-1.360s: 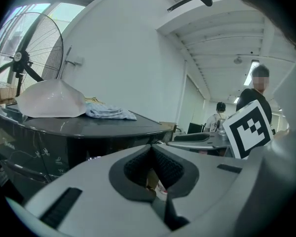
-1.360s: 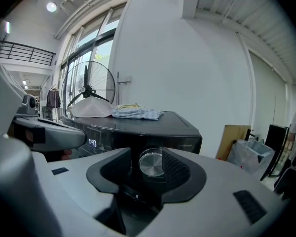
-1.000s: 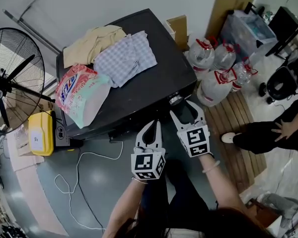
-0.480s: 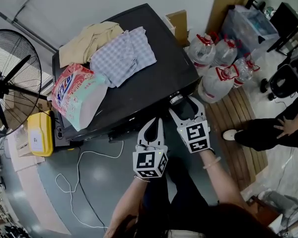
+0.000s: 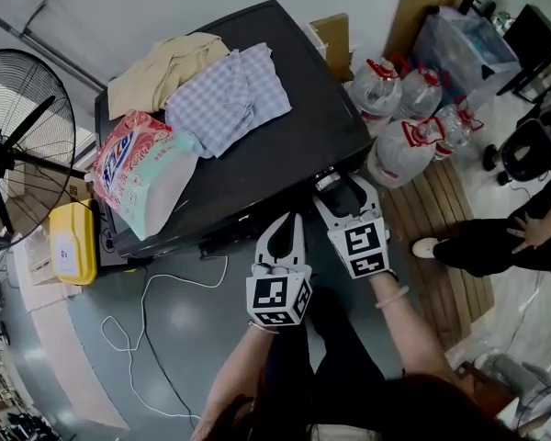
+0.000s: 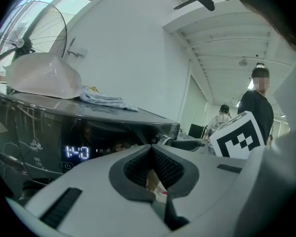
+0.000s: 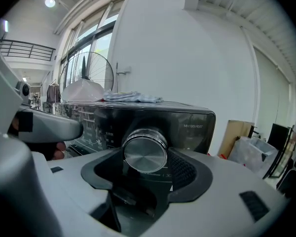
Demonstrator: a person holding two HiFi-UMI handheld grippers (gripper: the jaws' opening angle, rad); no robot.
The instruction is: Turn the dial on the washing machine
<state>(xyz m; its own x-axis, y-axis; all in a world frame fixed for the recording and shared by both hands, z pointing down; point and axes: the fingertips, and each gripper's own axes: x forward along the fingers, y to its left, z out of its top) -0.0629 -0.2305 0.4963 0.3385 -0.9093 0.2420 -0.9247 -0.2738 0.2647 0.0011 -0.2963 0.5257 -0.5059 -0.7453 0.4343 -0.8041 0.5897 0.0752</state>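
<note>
Right fingers (image 7: 185, 174) just opened around dial (image 7: 144, 152), seemingly clear.

You've got a floor fan (image 5: 23, 150) at 9 o'clock, water jugs (image 5: 399, 95) at 2, a grey floor (image 5: 179, 338) and a white wall (image 5: 147, 7).

Looking along the right gripper (image 7: 149, 166), its two pale grey jaws fill the lower frame and stand wide apart, having just been opening. Between them sits the round dial (image 7: 145, 152), its brushed silver face towards us, close beside the dark ribbed right pad (image 7: 181, 172), which does not press on it. The dial juts from the glossy black front panel of the washing machine (image 7: 187, 125), which carries small pale markings. On the machine's top lie folded cloth (image 7: 133, 97) and a pale bag (image 7: 84, 90), with a standing fan (image 7: 89, 68) behind. The left gripper (image 7: 44, 125) reaches in at the left edge. Cardboard (image 7: 238, 130) leans against the white wall at right.
</note>
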